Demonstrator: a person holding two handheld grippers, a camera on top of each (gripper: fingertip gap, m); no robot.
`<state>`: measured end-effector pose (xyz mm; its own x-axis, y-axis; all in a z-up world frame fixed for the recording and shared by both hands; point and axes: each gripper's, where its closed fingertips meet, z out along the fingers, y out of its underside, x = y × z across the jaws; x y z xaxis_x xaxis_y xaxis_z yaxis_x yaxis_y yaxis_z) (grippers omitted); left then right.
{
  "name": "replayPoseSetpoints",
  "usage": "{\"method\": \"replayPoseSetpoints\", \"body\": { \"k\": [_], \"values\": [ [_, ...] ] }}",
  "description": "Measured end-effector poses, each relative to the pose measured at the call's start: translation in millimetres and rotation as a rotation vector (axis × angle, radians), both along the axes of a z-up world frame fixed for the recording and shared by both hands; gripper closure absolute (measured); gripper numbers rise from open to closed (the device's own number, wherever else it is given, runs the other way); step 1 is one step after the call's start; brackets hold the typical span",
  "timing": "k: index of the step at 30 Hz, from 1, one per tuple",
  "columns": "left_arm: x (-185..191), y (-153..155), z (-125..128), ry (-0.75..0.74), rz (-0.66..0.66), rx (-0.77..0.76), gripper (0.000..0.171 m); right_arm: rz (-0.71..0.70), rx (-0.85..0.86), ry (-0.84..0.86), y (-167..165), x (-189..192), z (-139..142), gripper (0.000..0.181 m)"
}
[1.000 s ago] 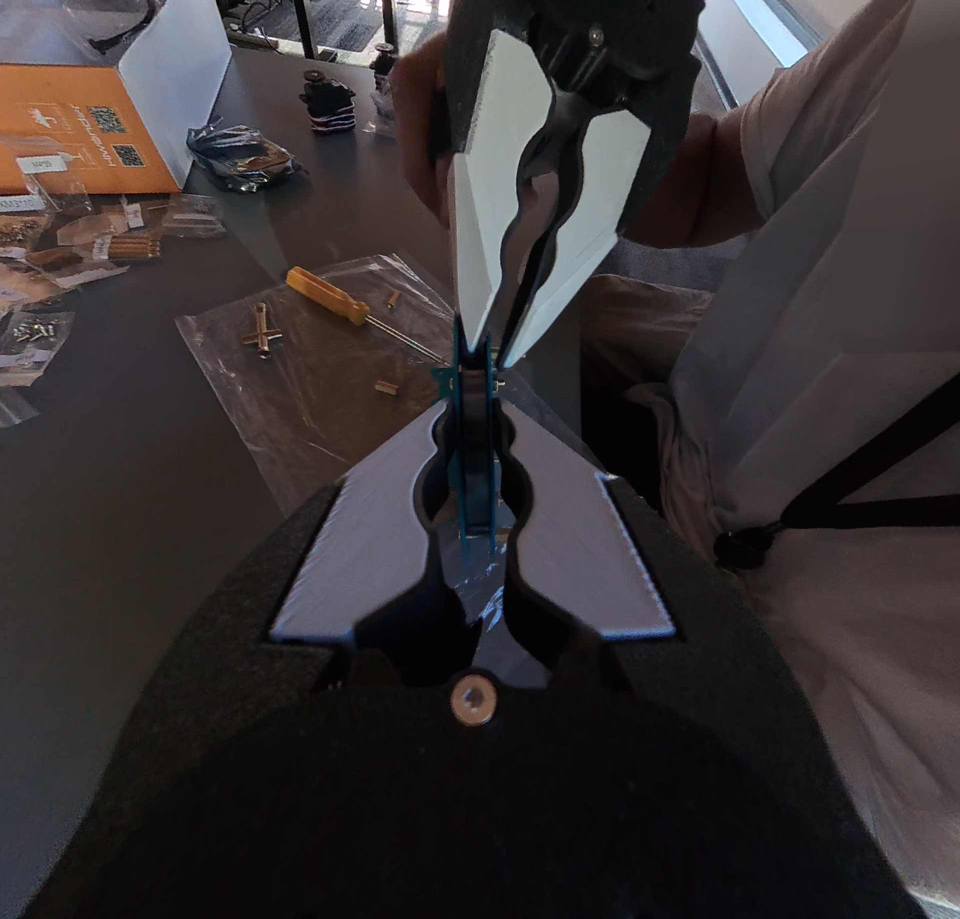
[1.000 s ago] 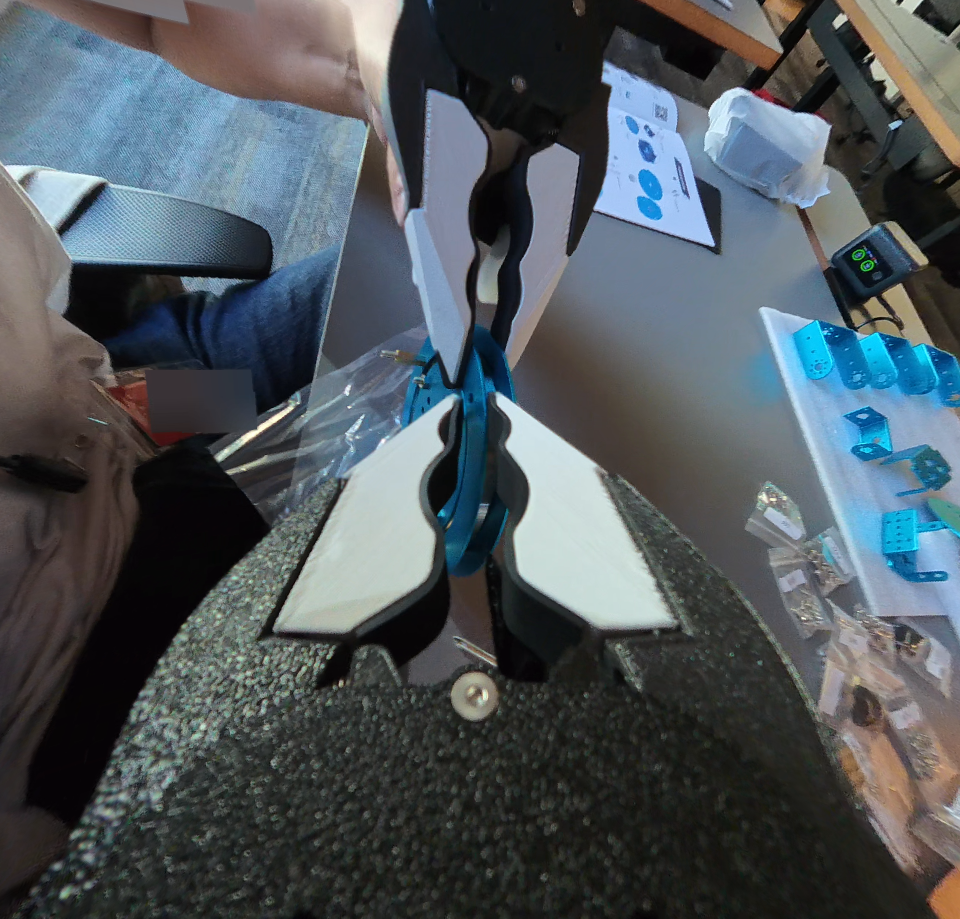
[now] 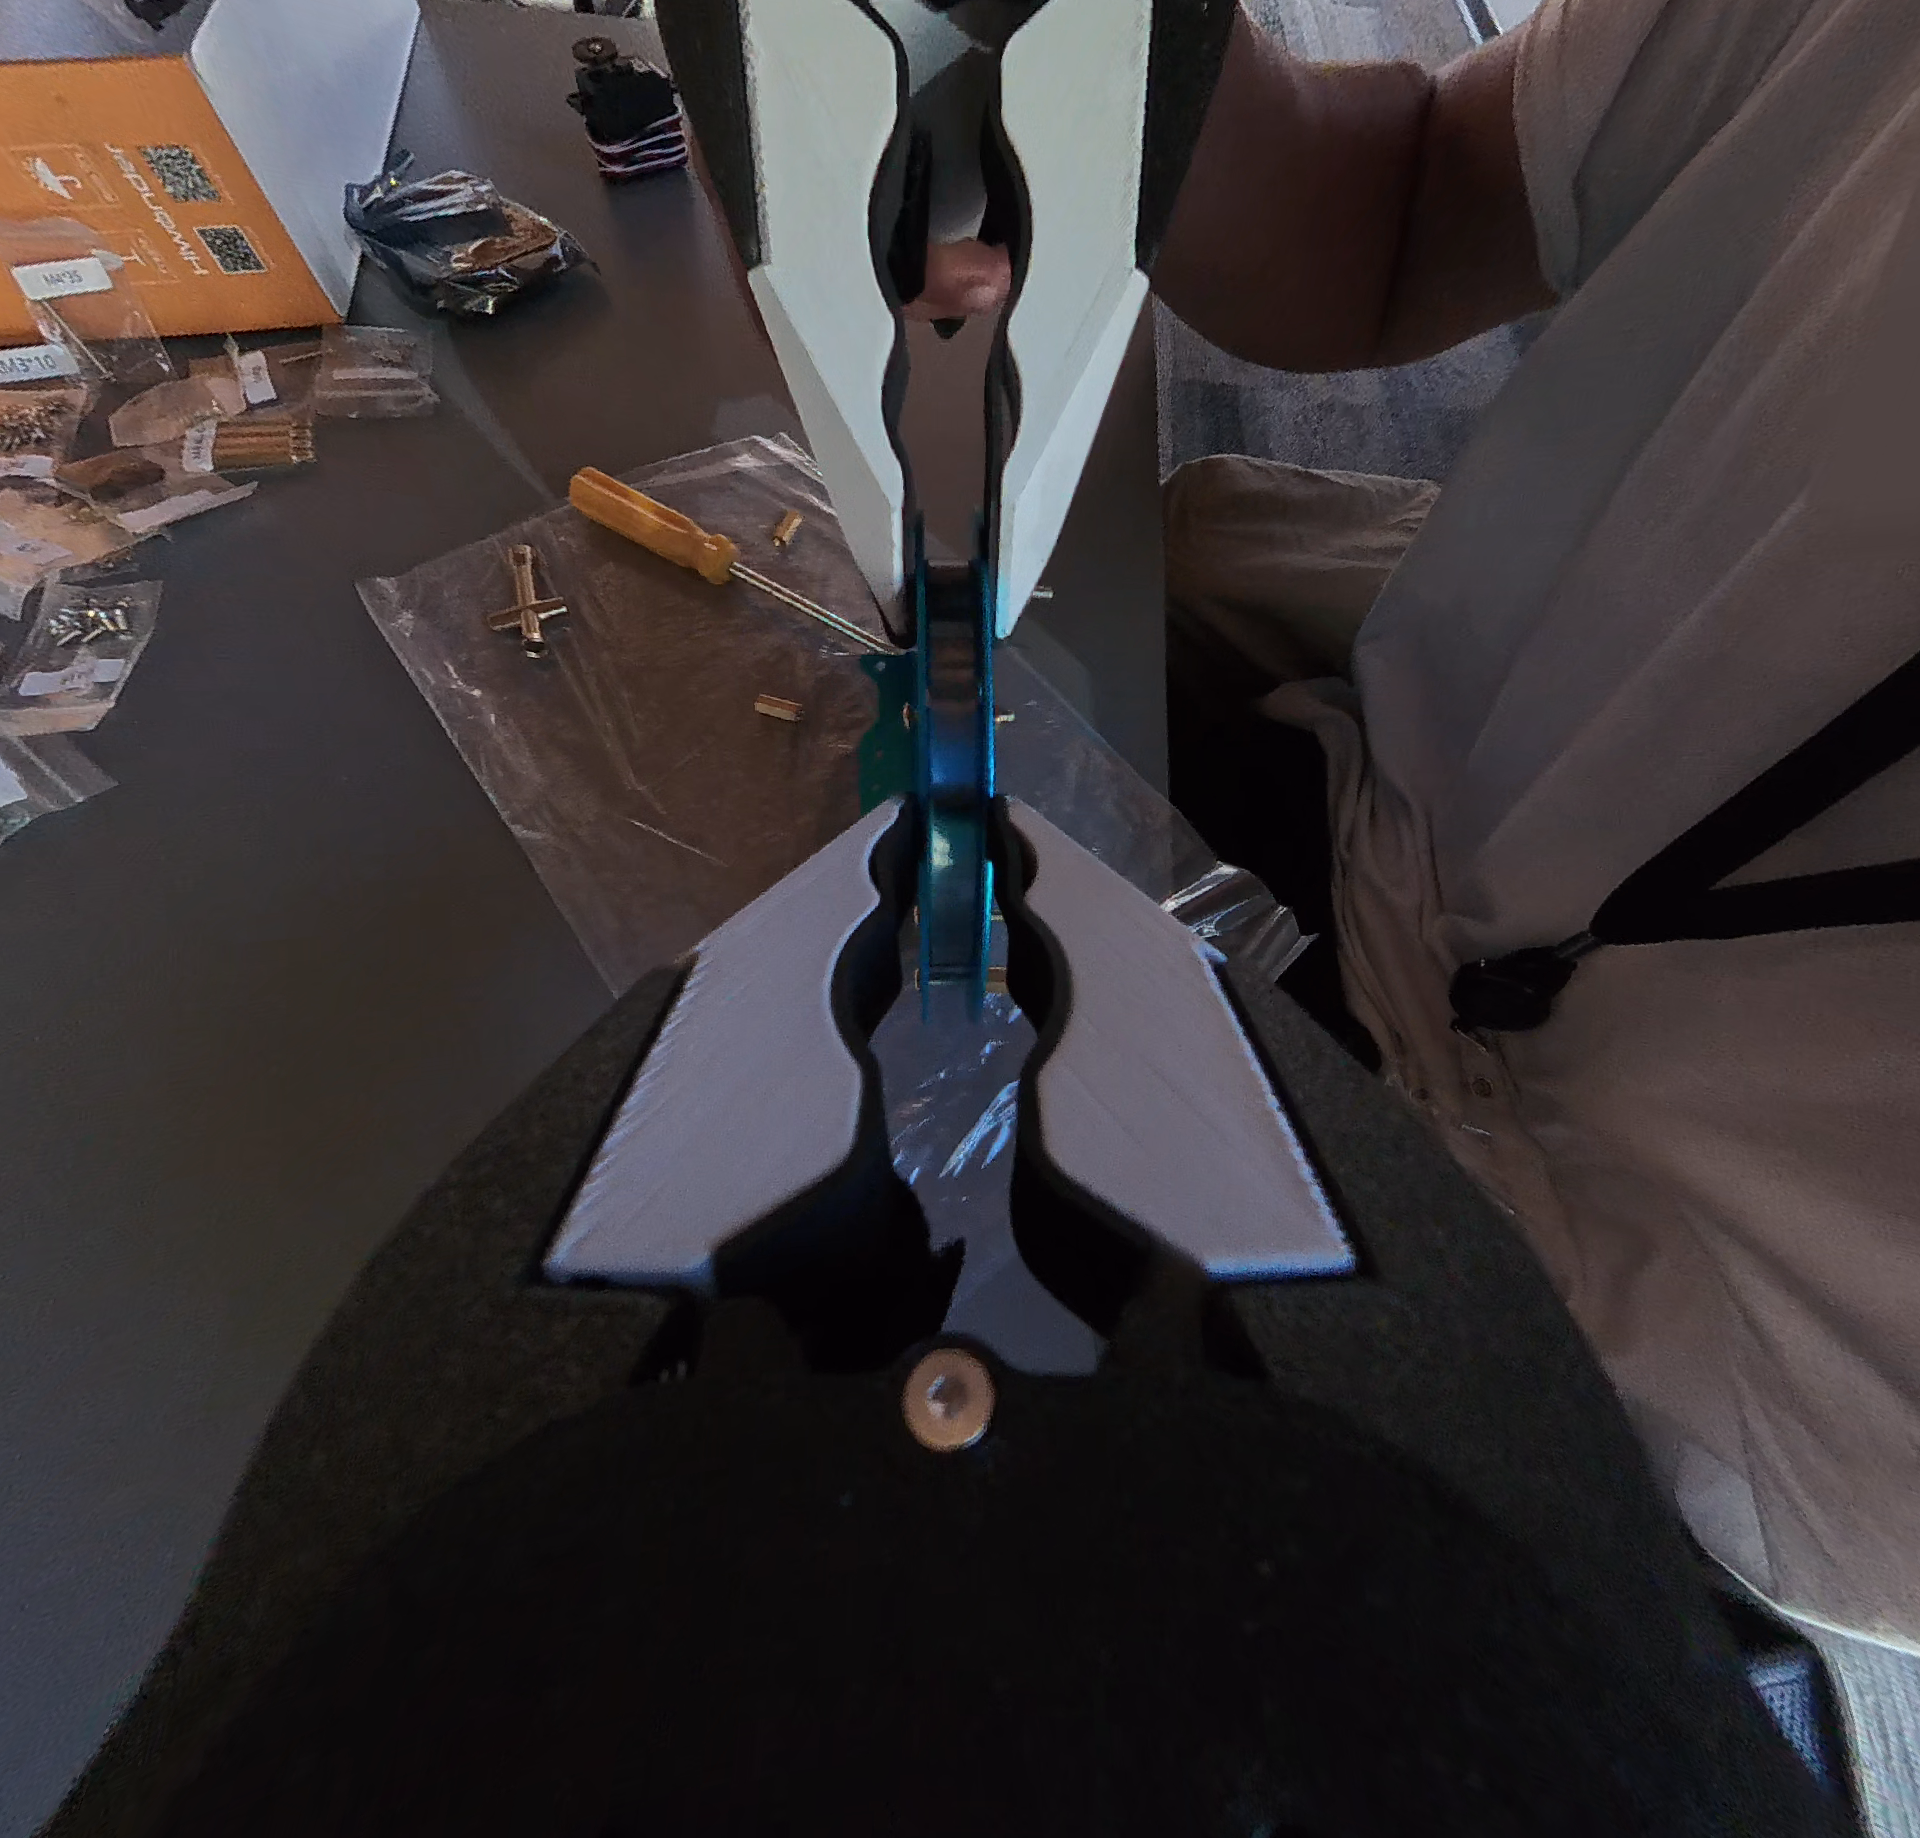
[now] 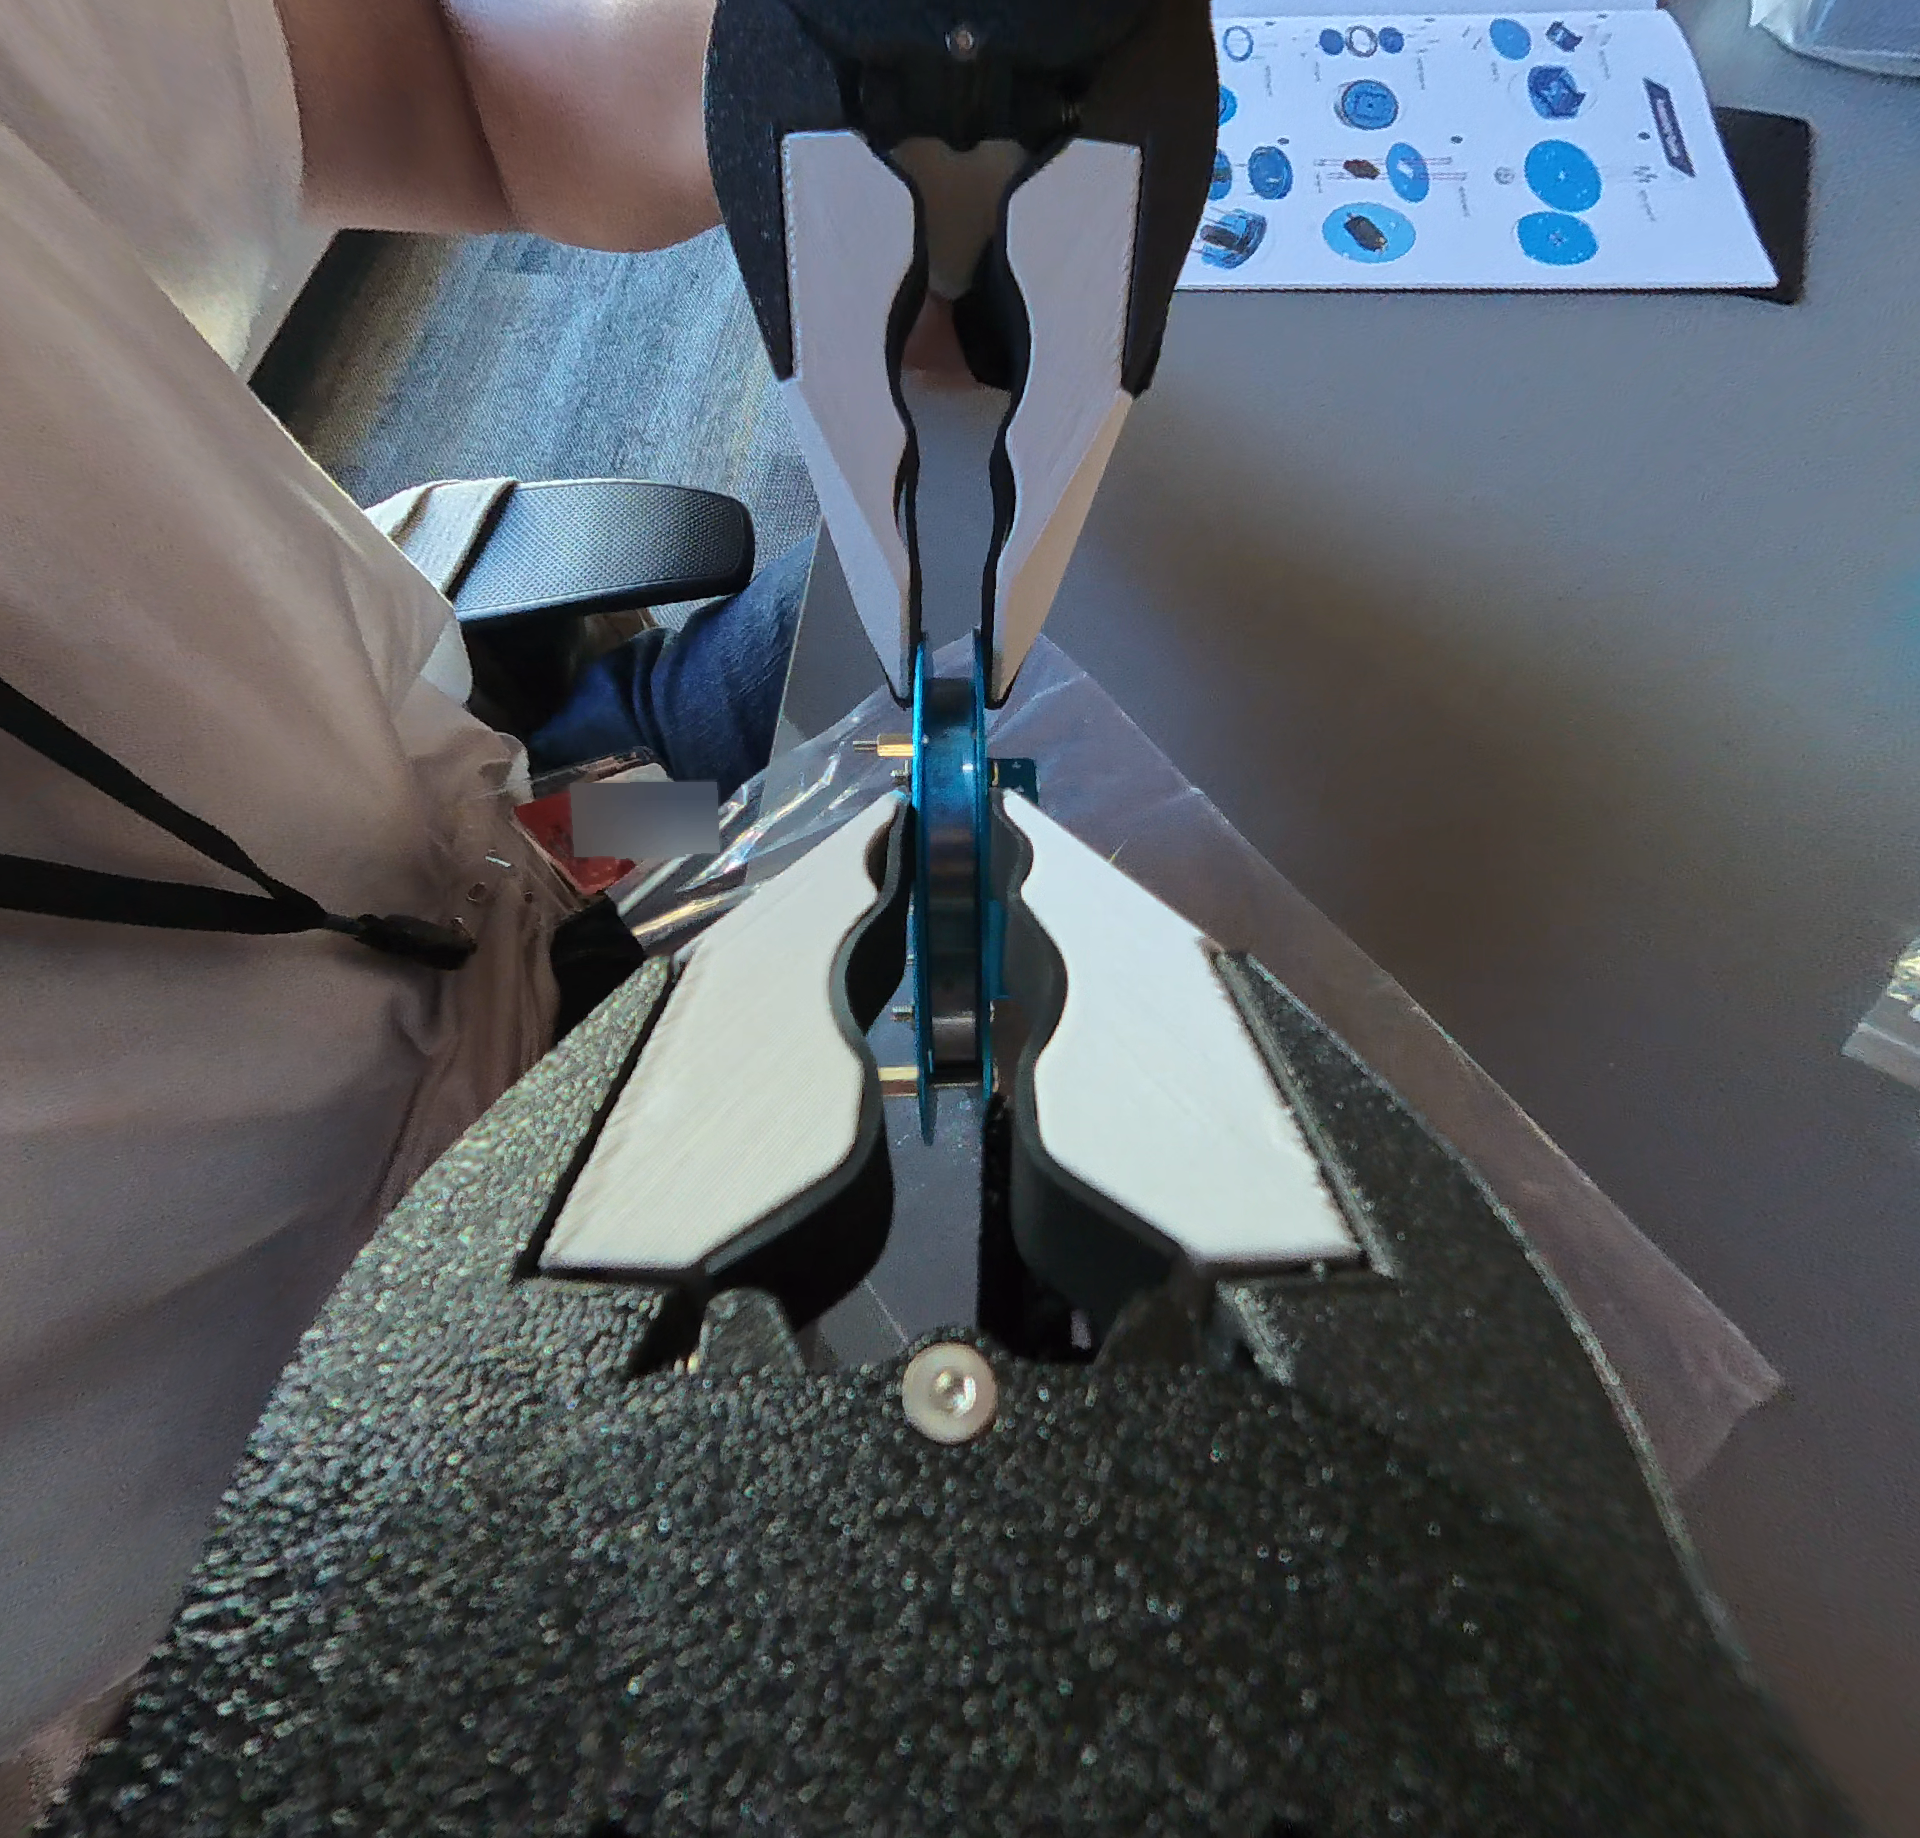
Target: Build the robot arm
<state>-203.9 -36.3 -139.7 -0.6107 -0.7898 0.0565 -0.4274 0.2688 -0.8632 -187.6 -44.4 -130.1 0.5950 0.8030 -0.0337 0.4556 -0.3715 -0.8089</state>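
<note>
Left gripper [image 3: 948,801], white fingers with wavy black pads, closed on the near edge of a round blue metal disc assembly [image 3: 948,749], two thin plates stacked face to face, seen edge-on and standing upright. Right gripper [image 4: 948,801], same build, clamped on the opposite edge of the same assembly [image 4: 948,853]. Grippers nose to nose, one straight ahead of the other; right gripper's tips [image 3: 945,614] meeting the disc's far edge in the left wrist view, left gripper's tips [image 4: 948,687] doing likewise in the right wrist view. Disc's flat faces turned sideways, its plane running along the line between the two grippers; neither gripper nearer. Short brass standoffs [image 4: 891,749] sticking out of the disc's face.

Held over a clear plastic sheet [image 3: 623,728] on a dark grey table [image 3: 208,957]. On the sheet: yellow-handled screwdriver [image 3: 649,539], small metal cross wrench [image 3: 528,612], loose brass spacers [image 3: 777,708]. Farther left: orange and white cardboard box [image 3: 156,188], contents not visible; small clear bags of screws [image 3: 88,625]. Open illustrated booklet [image 4: 1455,126] beyond the left gripper.
</note>
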Motion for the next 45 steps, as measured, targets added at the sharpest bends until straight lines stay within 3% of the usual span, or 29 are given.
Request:
{"method": "replayPoseSetpoints", "body": {
  "k": [3,8,15,19,22,33,36,45],
  "values": [
    [-2,-5,6,-0.015,-0.016,0.004,0.159,0.009,0.044,-0.037,-5,-3,10,0.169],
    [3,-1,-6,0.010,0.013,-0.010,0.158,-0.009,-0.012,0.031,0,3,1,0.167],
    [3,-3,-3,0.004,0.002,-0.022,0.159,-0.012,-0.017,0.009,-6,10,-5,0.168],
    [4,-5,7,-0.020,0.001,-0.003,0.159,-0.010,-0.006,0.039,-9,10,5,0.169],
    [7,-5,-1,-0.004,0.006,0.010,0.159,-0.016,-0.018,0.031,-9,13,-3,0.168],
    [31,0,2,-0.015,0.037,-0.147,0.157,-0.037,-0.090,0.262,2,30,-5,0.167],
    [38,5,1,0.005,0.053,-0.184,0.158,-0.068,-0.059,0.315,11,34,4,0.157],
    [39,12,-2,0.054,0.045,-0.252,0.158,-0.092,-0.061,0.204,18,39,-13,0.162]
  ]
}}
